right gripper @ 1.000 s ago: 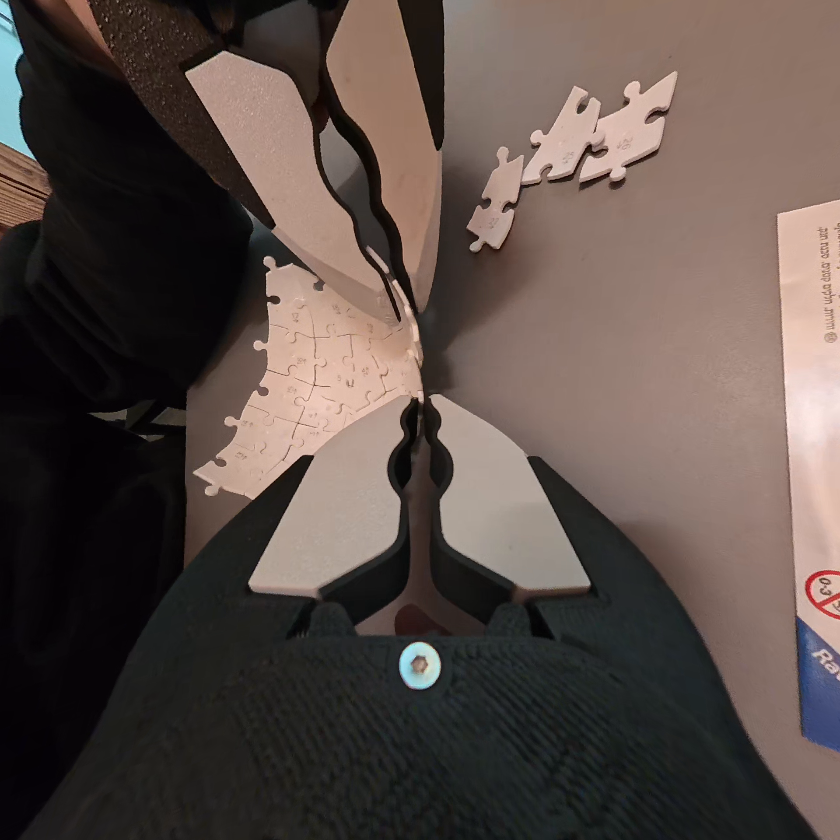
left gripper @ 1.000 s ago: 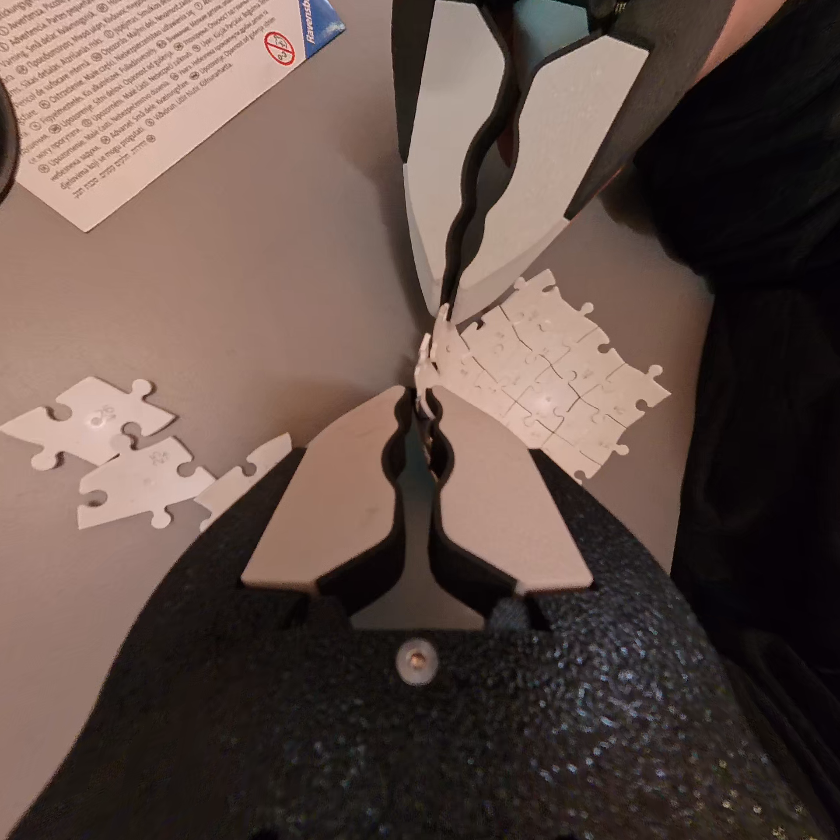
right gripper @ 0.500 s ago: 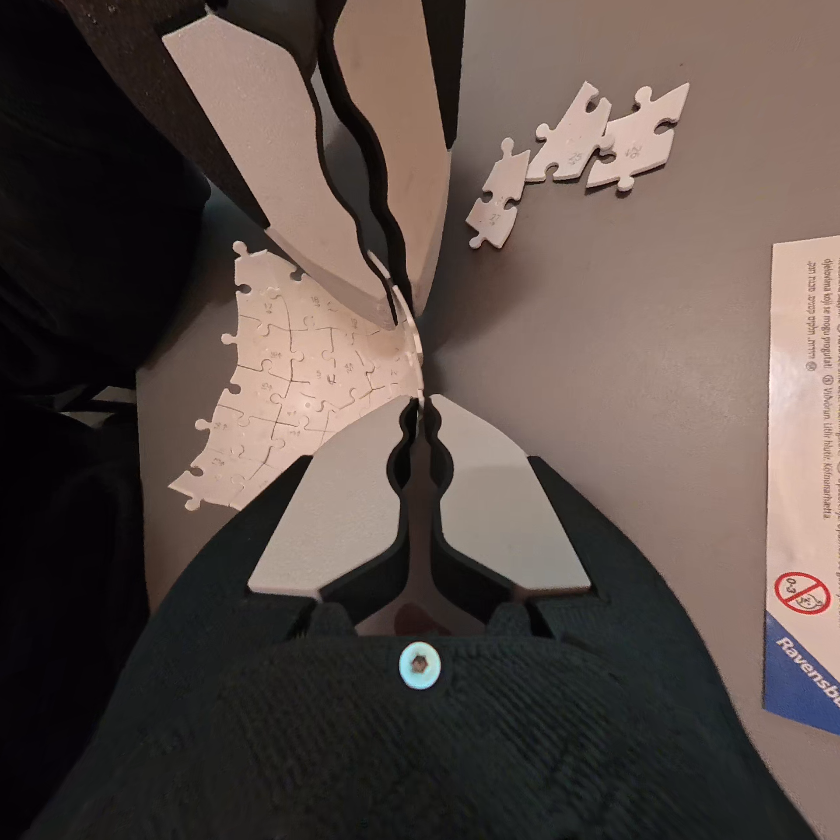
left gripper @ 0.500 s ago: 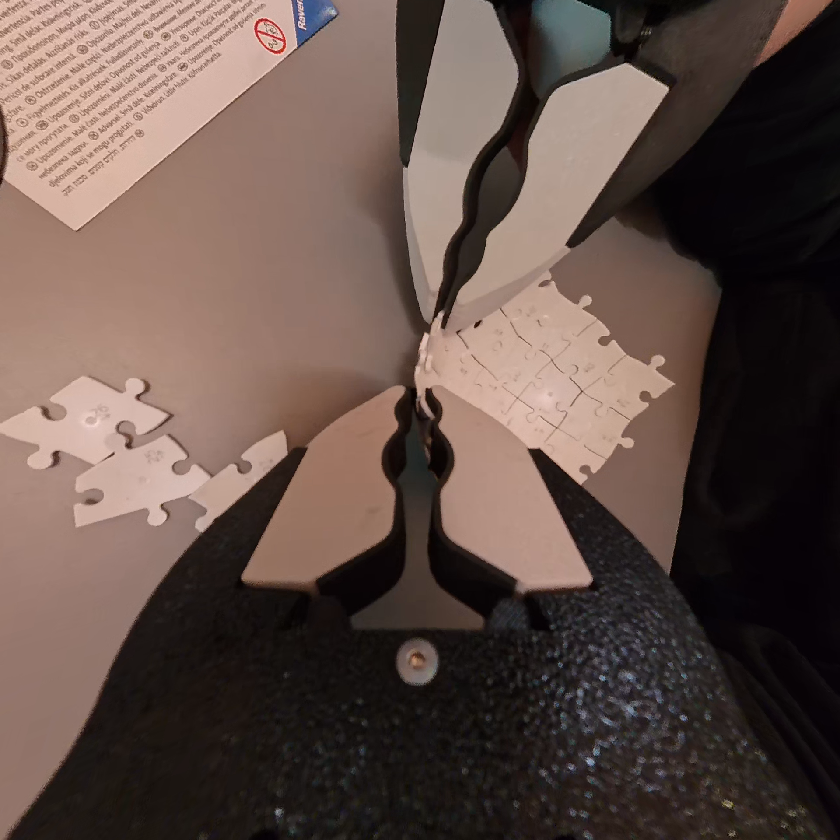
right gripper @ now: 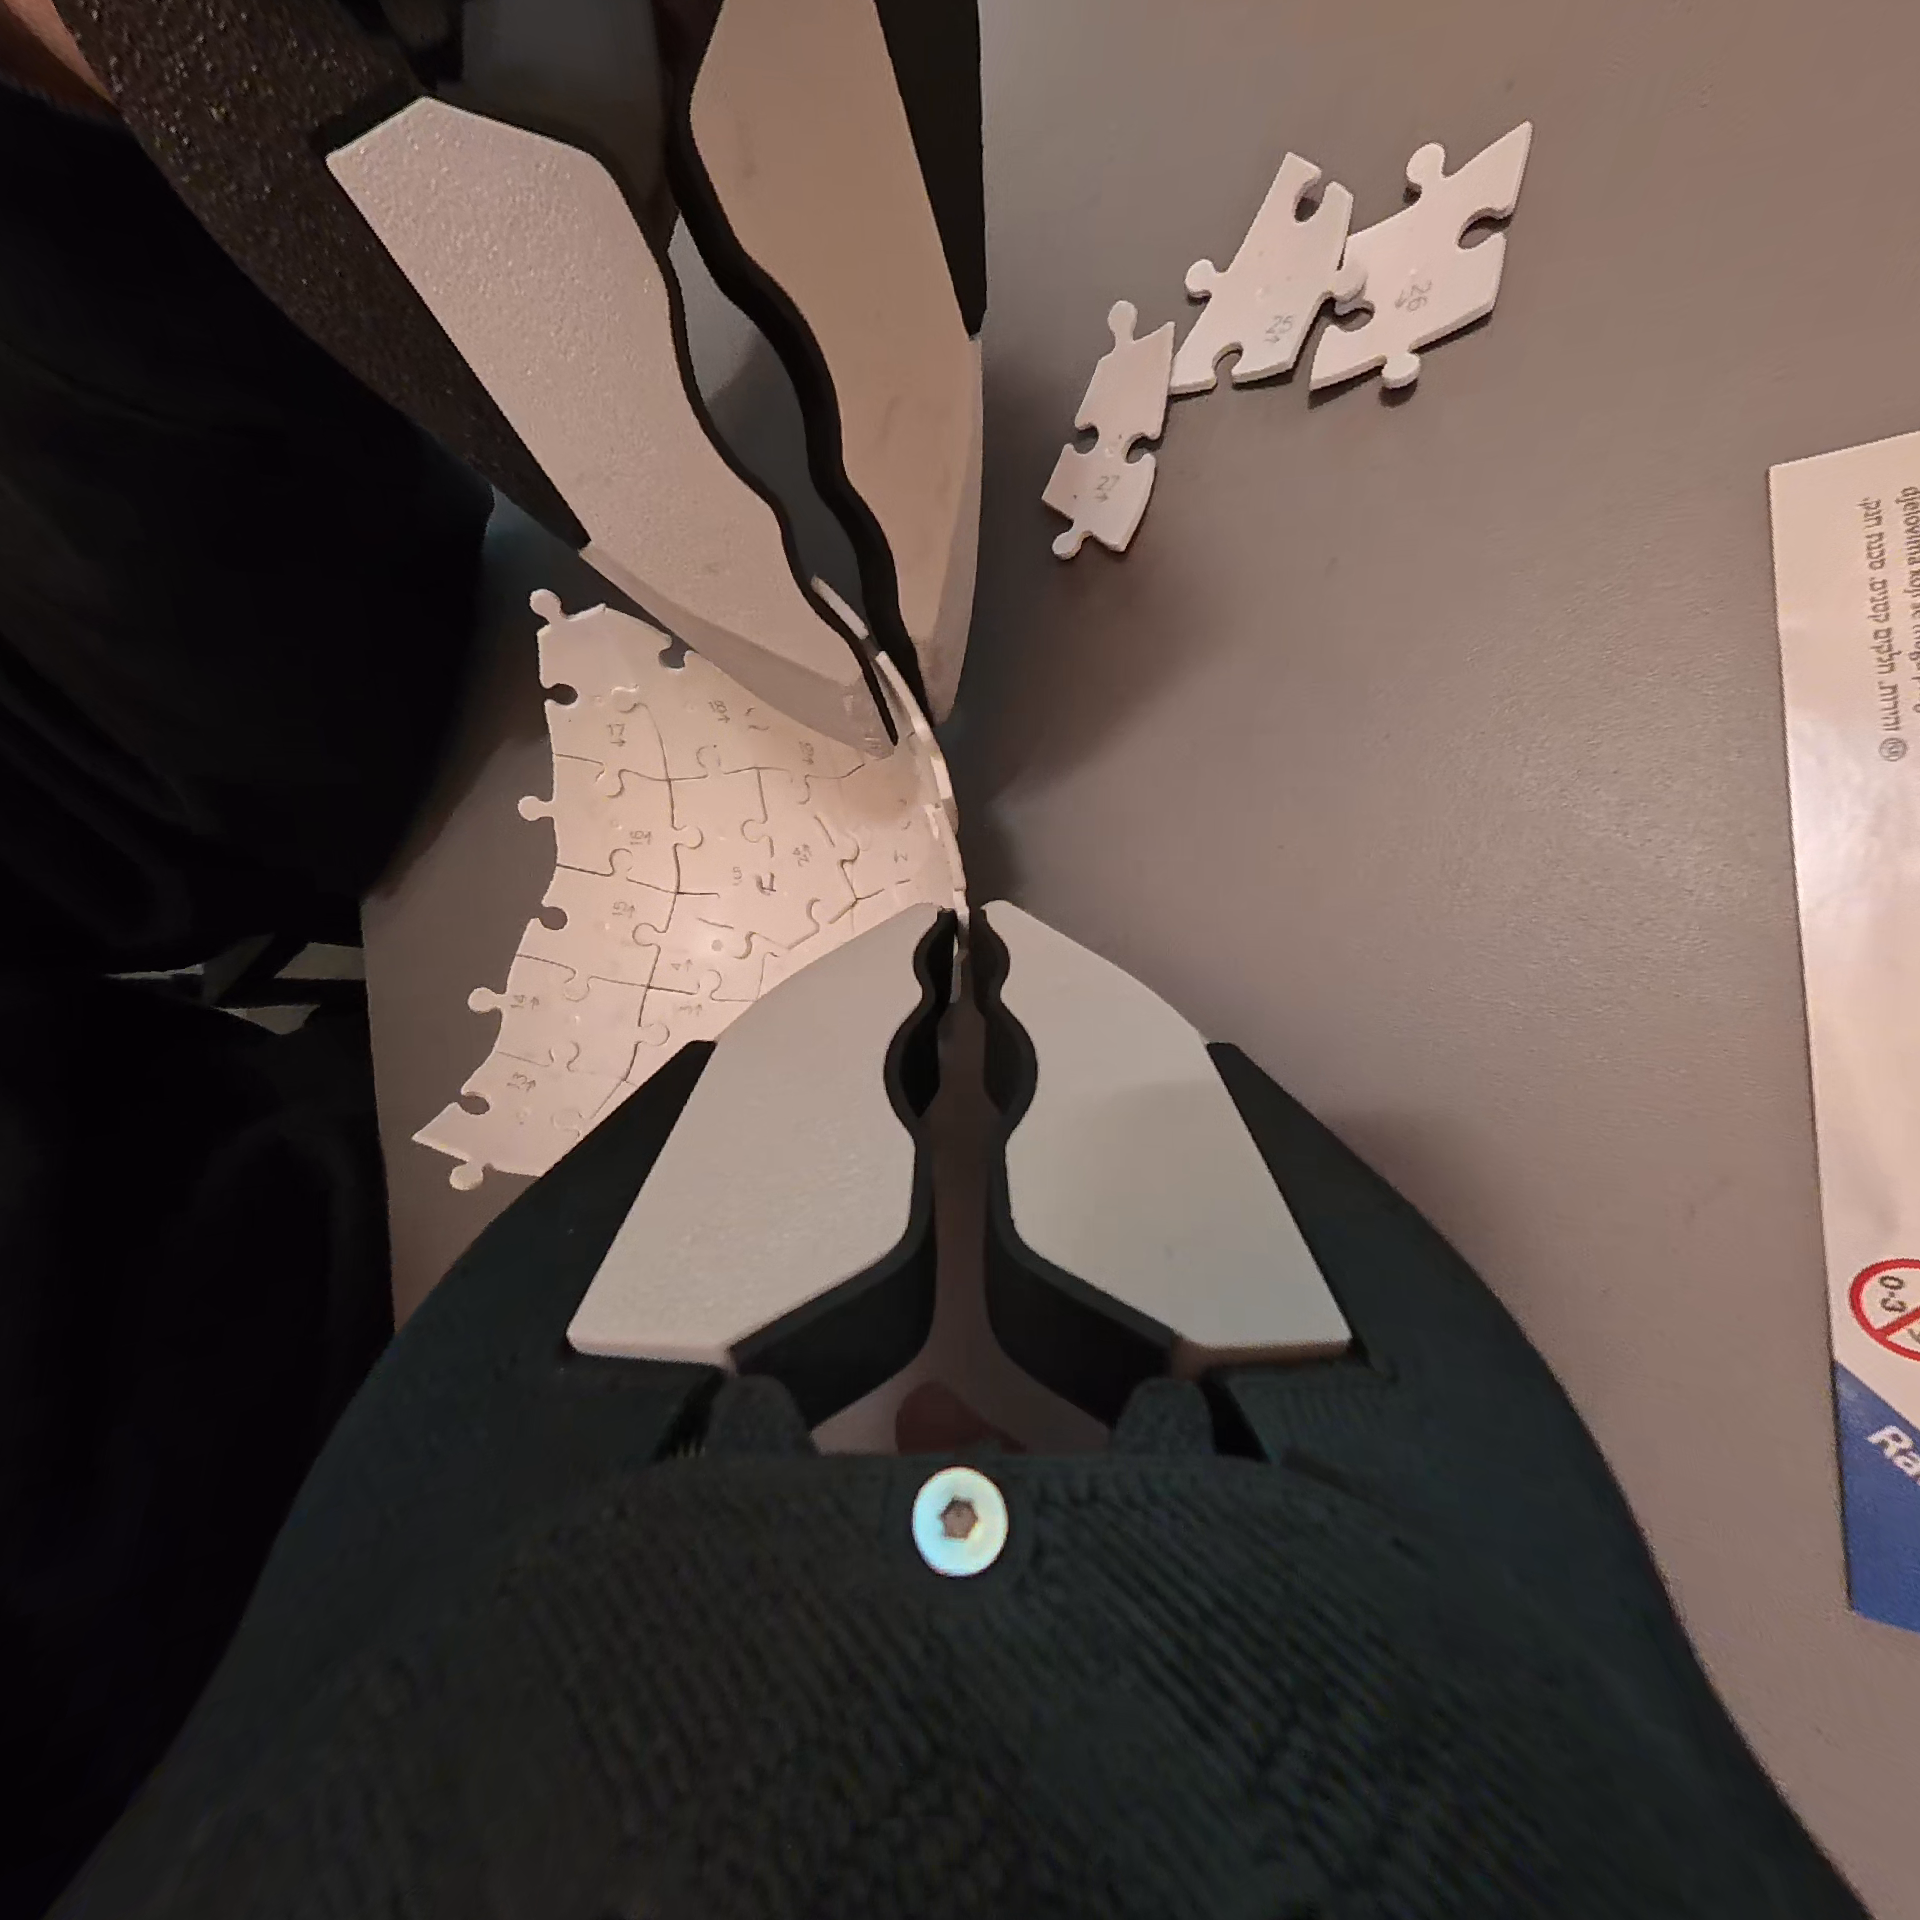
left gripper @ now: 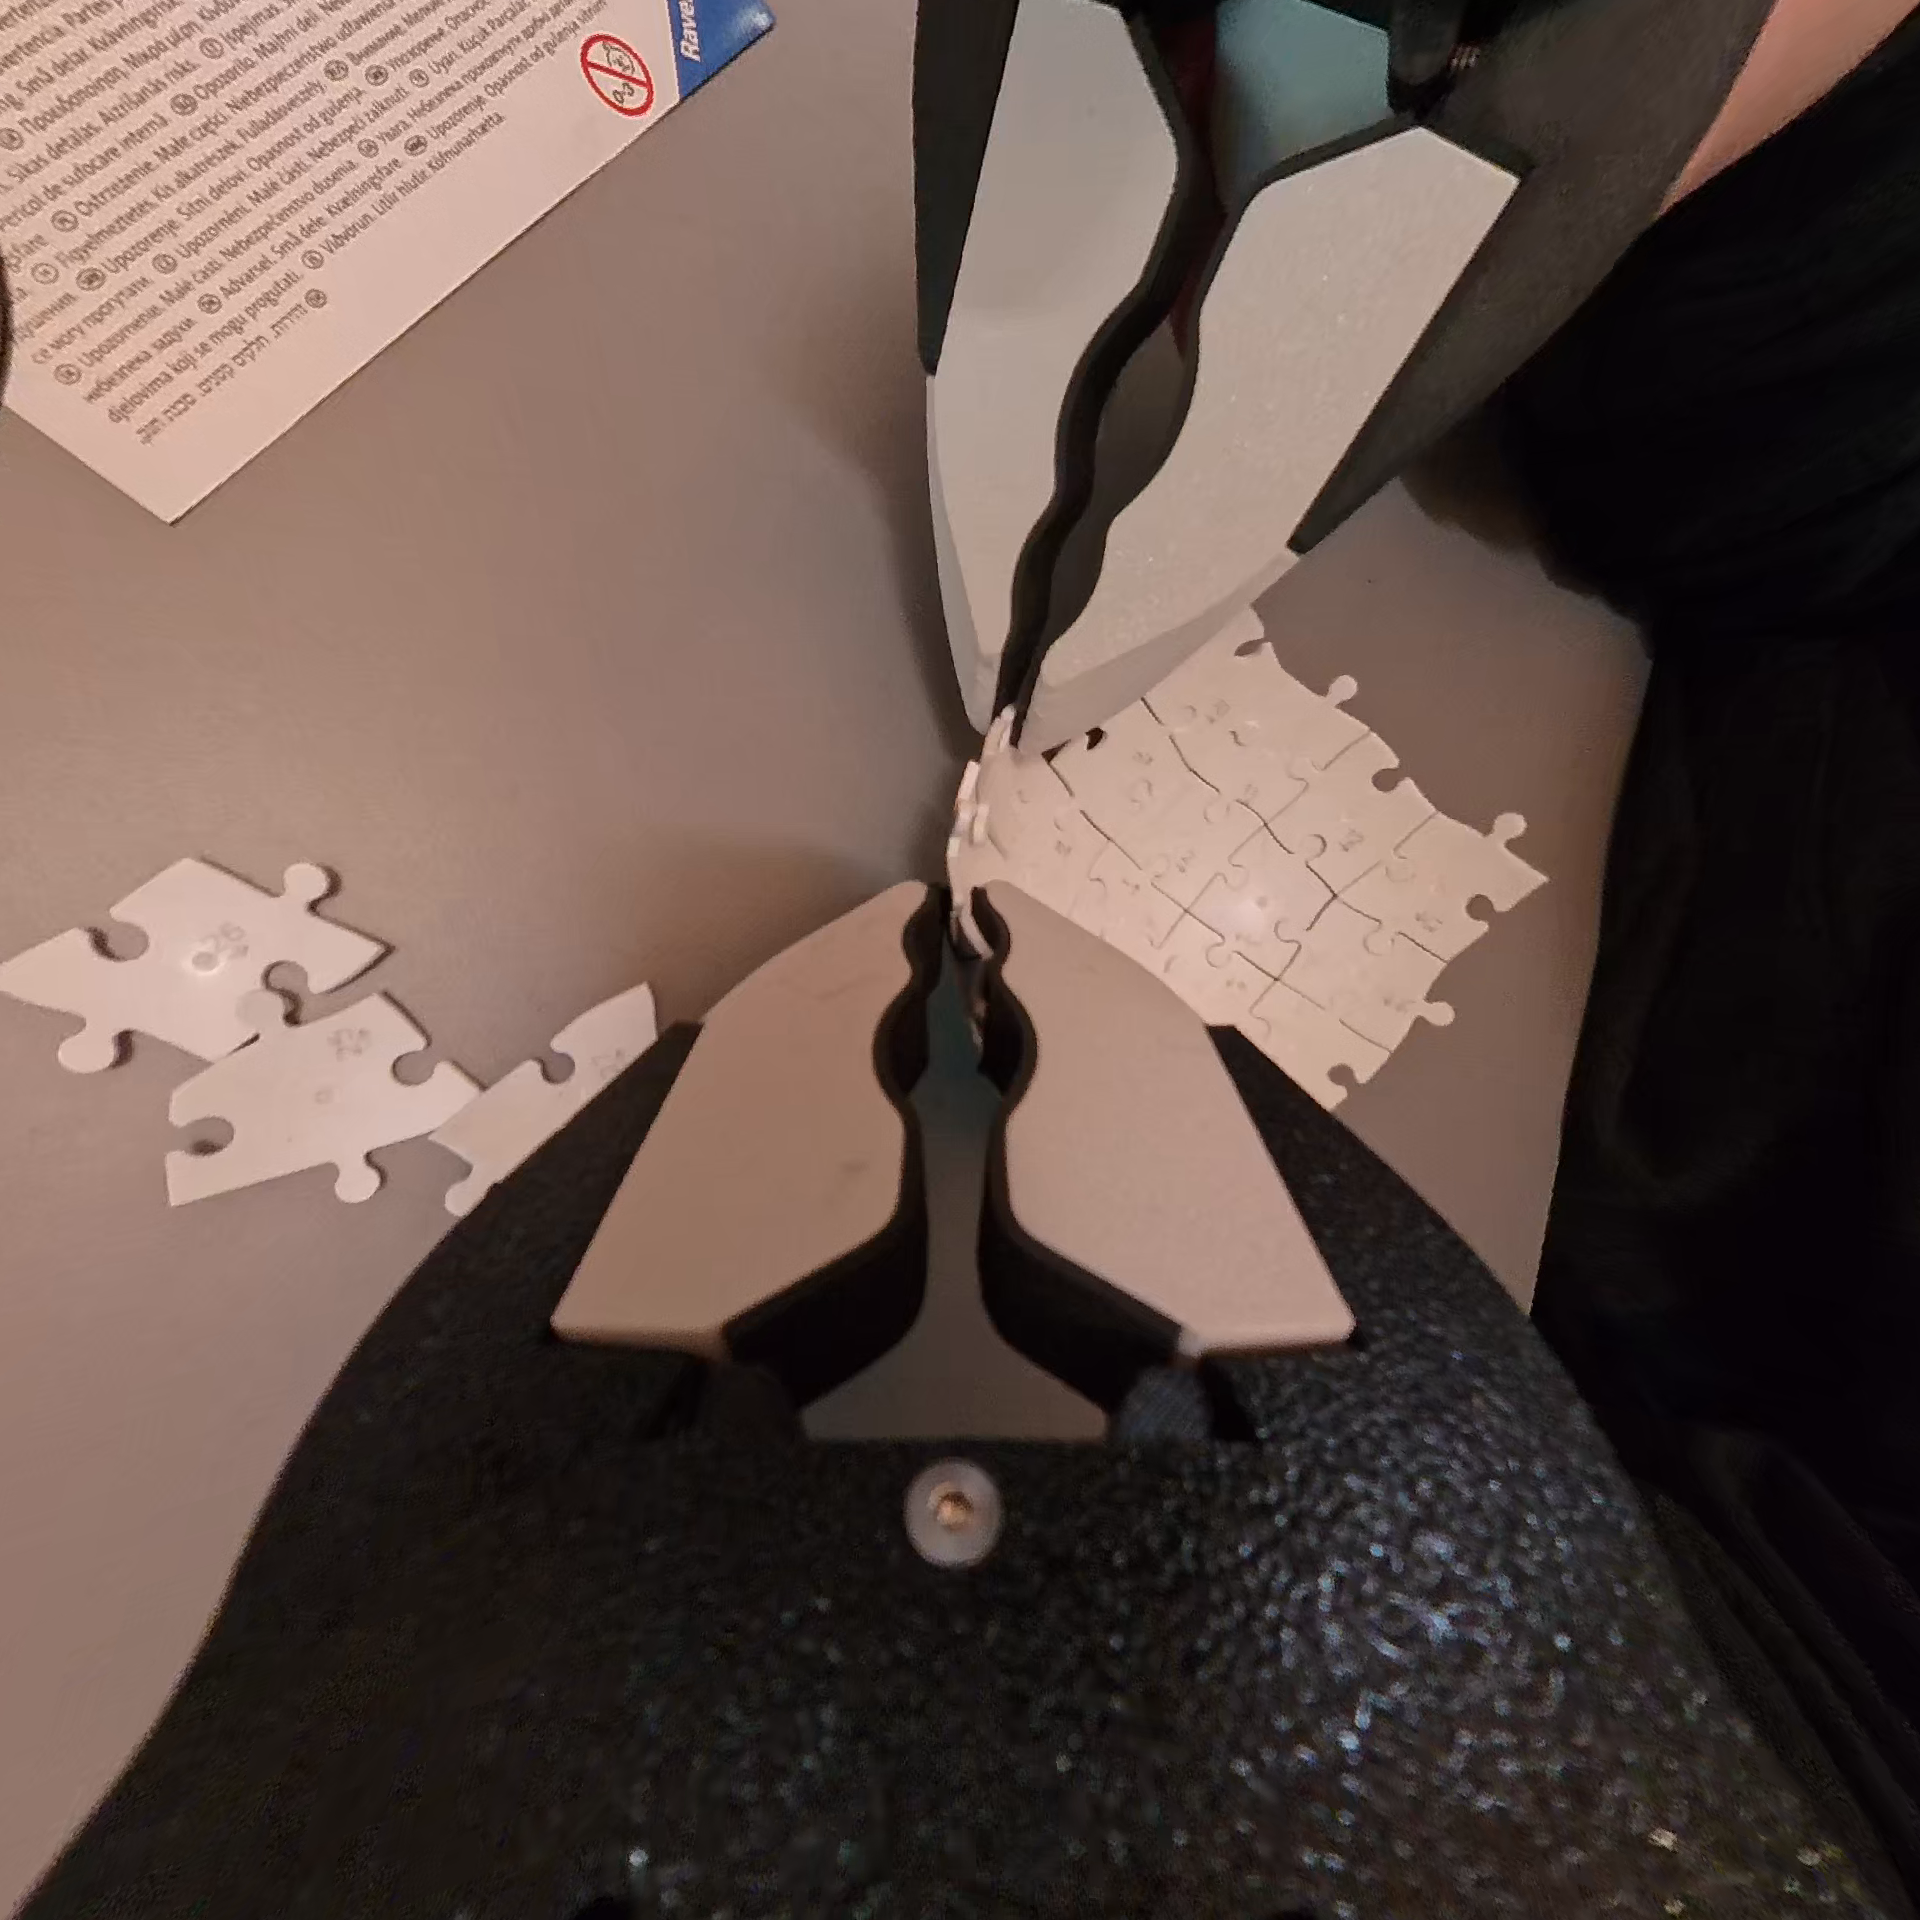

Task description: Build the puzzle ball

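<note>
A curved white section of joined puzzle pieces [left gripper: 1247,852] hangs above the grey table, held by its near edge. My left gripper [left gripper: 961,914] is shut on the lower part of that edge. My right gripper [left gripper: 1006,727] reaches in from the top of the left wrist view and is shut on the same edge a little farther along. In the right wrist view the section [right gripper: 707,852] spreads to the left. My right gripper [right gripper: 966,914] pinches its edge, and my left gripper [right gripper: 883,727] clamps it from above.
Three loose white pieces [left gripper: 218,956] [left gripper: 312,1091] [left gripper: 561,1081] lie on the table [left gripper: 571,623], also in the right wrist view [right gripper: 1112,436] [right gripper: 1268,301] [right gripper: 1423,260]. A printed leaflet [left gripper: 312,208] [right gripper: 1860,935] lies beyond. A person's dark clothing [left gripper: 1766,935] is beside the section. Less than 4 cm separates the two grippers' tips.
Both grippers keep their hold on the section's edge. The held section and the two grippers have shifted and tilted only slightly over the table.
</note>
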The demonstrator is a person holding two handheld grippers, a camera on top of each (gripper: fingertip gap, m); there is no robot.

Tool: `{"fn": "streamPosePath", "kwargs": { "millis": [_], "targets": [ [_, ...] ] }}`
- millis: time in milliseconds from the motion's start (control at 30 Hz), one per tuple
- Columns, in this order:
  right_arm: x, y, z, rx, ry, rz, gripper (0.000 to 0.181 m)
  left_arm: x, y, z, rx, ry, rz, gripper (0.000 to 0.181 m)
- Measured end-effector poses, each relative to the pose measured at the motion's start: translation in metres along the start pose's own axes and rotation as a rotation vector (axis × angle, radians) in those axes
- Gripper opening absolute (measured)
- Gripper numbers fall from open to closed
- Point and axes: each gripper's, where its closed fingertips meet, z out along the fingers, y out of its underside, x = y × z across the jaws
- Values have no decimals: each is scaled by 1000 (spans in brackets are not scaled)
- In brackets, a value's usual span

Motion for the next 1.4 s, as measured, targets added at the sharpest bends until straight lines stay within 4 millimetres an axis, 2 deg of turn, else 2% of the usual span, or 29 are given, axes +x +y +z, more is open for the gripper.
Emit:
{"fn": "streamPosePath", "kwargs": {
  "millis": [500, 933, 1400],
  "targets": [
    [2, 0, 0, 7, 0, 13, 5, 1, -1, -1, 4, 2, 2, 4],
    [-3, 0, 1, 33, -24, 48, 2, 0, 1, 0, -6, -1, -17, 3],
    [-2, -1, 3, 178, -22, 117, 3, -2, 3, 0, 9, 24, -79, 3]
  ]
}}
